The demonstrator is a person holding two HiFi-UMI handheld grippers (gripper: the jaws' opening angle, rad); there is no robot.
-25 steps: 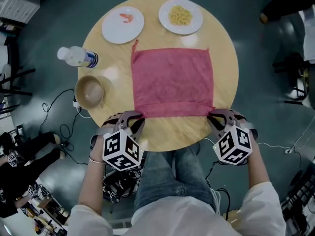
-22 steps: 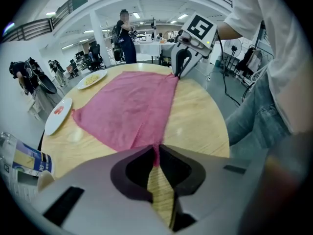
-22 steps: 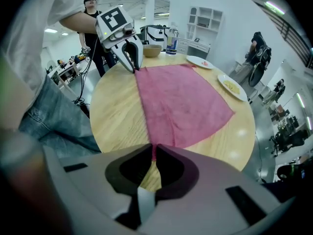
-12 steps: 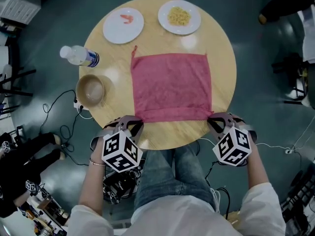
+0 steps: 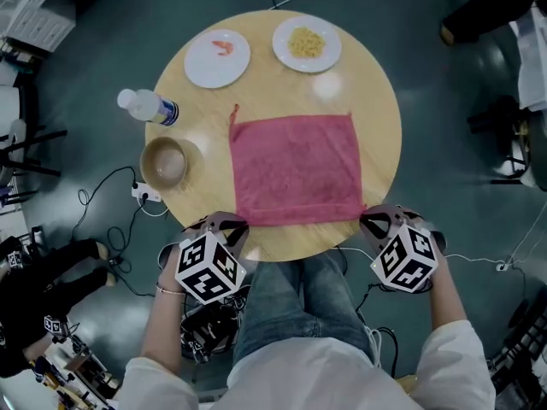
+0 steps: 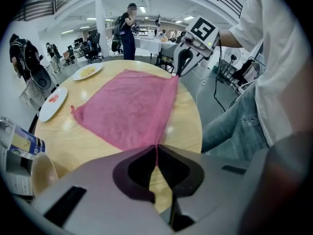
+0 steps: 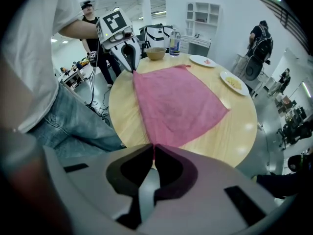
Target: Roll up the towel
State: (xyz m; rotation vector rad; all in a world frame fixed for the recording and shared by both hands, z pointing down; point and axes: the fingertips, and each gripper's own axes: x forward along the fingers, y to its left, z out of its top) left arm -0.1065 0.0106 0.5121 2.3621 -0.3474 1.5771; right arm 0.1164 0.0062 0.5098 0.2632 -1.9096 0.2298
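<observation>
A pink towel [image 5: 295, 169] lies spread flat on the round wooden table [image 5: 376, 101]. Its near edge is drawn taut between my two grippers. My left gripper [image 5: 237, 225] is shut on the towel's near left corner, with pink cloth pinched between the jaws [image 6: 156, 148]. At the near right corner my right gripper [image 5: 369, 222] is shut on the towel in the same way [image 7: 153, 148]. Each gripper view shows the towel [image 6: 127, 106] [image 7: 173, 104] stretching away, with the other gripper [image 6: 179, 71] [image 7: 132, 67] at its far corner.
Behind the towel stand a white plate with a shrimp [image 5: 217, 58] and a plate of noodles [image 5: 307, 43]. A water bottle [image 5: 147, 107] lies at the table's left, with a bowl [image 5: 164, 162] nearer to me. People and cables surround the table.
Both grippers have drawn back toward the table's near edge with the towel corners. The whole towel has slid toward me, and the gap to the plates has widened.
</observation>
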